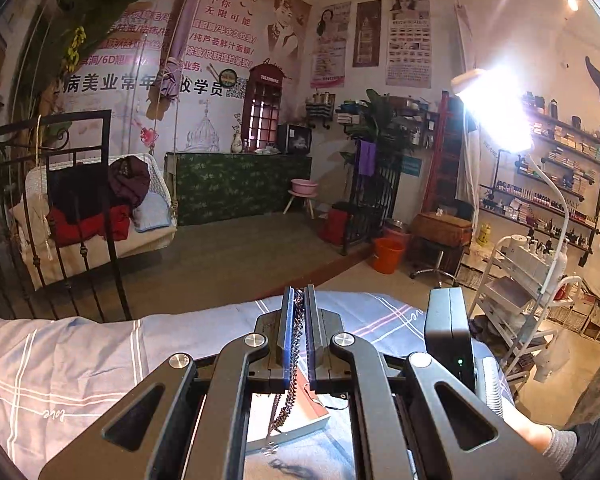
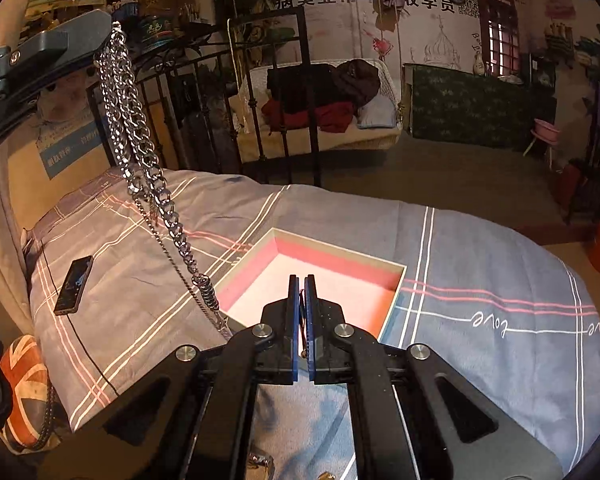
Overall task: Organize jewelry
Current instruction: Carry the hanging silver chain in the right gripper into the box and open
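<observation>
My left gripper (image 1: 299,292) is shut on a heavy silver chain (image 1: 296,344), which runs between its pads and hangs down below them. In the right wrist view the left gripper (image 2: 100,24) is raised at the upper left. From it the chain (image 2: 140,136) hangs in a long double strand, and its lower end passes behind my right gripper's linkage. An open box (image 2: 340,254) with a pink lining lies on the bedspread, also seen as the box (image 1: 296,428) under the left gripper. My right gripper (image 2: 302,280) hovers over the box's near edge with its pads together. A thin reddish sliver shows in the slit; I cannot identify it.
A grey checked bedspread (image 2: 480,280) covers the bed. A dark phone (image 2: 74,284) with a cable lies at left, near a flag-print cushion (image 2: 24,372). A black iron bed frame (image 2: 260,80) stands behind. Small metal pieces (image 2: 260,460) lie below the right gripper. A white trolley (image 1: 512,292) stands at right.
</observation>
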`<action>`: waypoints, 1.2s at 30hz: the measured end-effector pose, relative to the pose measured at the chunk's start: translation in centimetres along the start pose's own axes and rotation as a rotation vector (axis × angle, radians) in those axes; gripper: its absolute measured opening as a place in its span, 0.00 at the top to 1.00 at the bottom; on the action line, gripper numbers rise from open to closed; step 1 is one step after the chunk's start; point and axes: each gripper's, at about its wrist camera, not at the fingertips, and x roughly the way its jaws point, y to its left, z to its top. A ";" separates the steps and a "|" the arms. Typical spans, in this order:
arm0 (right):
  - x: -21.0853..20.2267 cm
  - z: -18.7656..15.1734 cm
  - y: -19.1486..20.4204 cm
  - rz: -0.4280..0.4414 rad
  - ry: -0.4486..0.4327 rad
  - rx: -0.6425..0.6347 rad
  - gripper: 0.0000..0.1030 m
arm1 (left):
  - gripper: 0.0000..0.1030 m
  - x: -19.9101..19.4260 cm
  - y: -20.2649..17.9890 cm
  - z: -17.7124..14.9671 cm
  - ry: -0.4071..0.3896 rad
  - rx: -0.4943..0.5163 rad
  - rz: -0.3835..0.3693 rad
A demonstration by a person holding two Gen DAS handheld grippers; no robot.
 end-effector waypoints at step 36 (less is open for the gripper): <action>12.6 -3.7 -2.9 -0.059 0.309 0.023 0.97 | 0.95 17.1 8.7 -9.9 0.448 -0.139 0.216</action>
